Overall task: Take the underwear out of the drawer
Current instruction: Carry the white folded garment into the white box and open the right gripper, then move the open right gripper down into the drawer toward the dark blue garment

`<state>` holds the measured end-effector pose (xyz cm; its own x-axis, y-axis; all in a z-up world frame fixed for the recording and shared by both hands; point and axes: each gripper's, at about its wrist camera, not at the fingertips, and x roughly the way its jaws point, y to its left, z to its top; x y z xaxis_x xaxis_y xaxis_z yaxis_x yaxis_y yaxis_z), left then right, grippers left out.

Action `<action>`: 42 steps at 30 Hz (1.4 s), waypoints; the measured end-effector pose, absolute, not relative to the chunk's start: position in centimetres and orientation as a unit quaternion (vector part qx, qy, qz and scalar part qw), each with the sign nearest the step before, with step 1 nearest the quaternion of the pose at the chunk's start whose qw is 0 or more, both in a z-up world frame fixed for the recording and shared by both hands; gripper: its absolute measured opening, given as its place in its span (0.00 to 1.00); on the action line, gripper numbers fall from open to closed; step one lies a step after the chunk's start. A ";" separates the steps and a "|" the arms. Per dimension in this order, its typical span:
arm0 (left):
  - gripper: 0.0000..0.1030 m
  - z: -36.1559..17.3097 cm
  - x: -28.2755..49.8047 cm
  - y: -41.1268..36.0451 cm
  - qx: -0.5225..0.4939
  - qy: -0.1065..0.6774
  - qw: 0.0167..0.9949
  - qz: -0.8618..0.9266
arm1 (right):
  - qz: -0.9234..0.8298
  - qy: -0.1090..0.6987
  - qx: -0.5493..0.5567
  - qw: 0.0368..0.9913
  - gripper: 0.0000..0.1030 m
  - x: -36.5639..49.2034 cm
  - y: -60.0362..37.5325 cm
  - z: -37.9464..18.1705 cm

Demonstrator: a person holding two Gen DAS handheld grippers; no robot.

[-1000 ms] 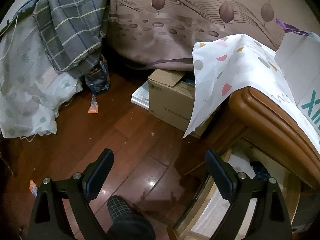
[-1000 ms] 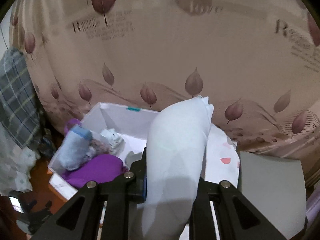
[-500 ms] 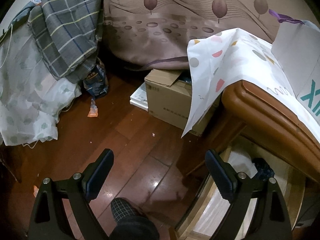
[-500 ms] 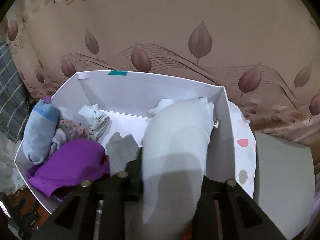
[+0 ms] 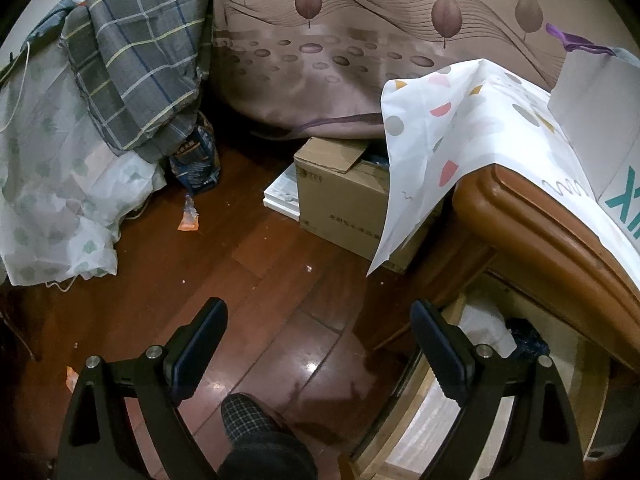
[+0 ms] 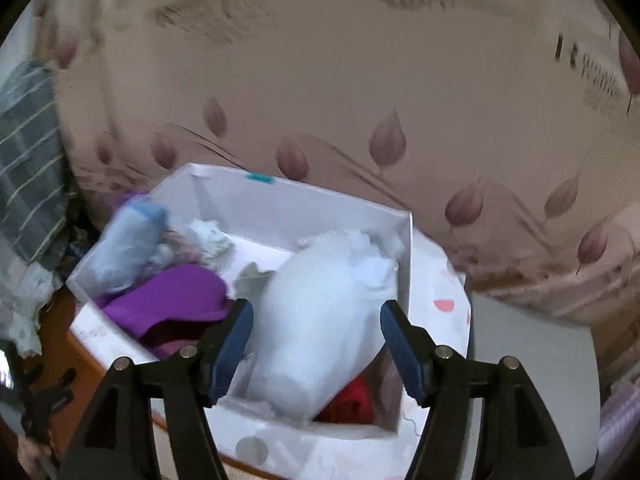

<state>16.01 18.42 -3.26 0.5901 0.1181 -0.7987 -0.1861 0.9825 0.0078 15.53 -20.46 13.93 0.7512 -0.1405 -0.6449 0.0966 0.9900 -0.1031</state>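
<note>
Glossy wood floor (image 5: 248,280), cloth underwear (image 6: 320,312)

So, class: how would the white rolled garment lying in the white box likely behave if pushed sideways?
The white rolled garment looks soft and creased, so it would probably squash, not slide stiffly. Its rounded shape might roll slightly, though the white box wall beside it would likely stop it. It seems light.

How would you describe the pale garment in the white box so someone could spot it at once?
Find the white box in front of the leaf-print fabric. Against its right wall lies the white rolled garment, between the opening jaws of the right tool. It is the largest, plainest piece; its neighbours are purple, grey and blue.
</note>
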 end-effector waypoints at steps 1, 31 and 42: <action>0.88 -3.3 16.0 18.4 -0.036 0.446 0.890 0.087 | -0.057 0.337 -0.043 0.939 0.66 14.6 -19.9 14.3; 0.88 -2.8 16.0 21.1 -0.075 0.443 0.885 0.119 | 0.157 0.428 -0.311 0.834 0.56 11.3 -3.7 -12.1; 0.88 -3.0 16.1 20.1 -0.057 0.449 0.885 0.105 | 0.148 0.404 -0.401 0.809 0.49 14.4 -1.3 -18.3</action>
<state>16.11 20.07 -2.99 0.5744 0.1353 -0.8073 -0.2369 0.9715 -0.0057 14.38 -1.30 -18.30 0.6294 -0.0851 -0.7724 -0.5631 0.6351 -0.5288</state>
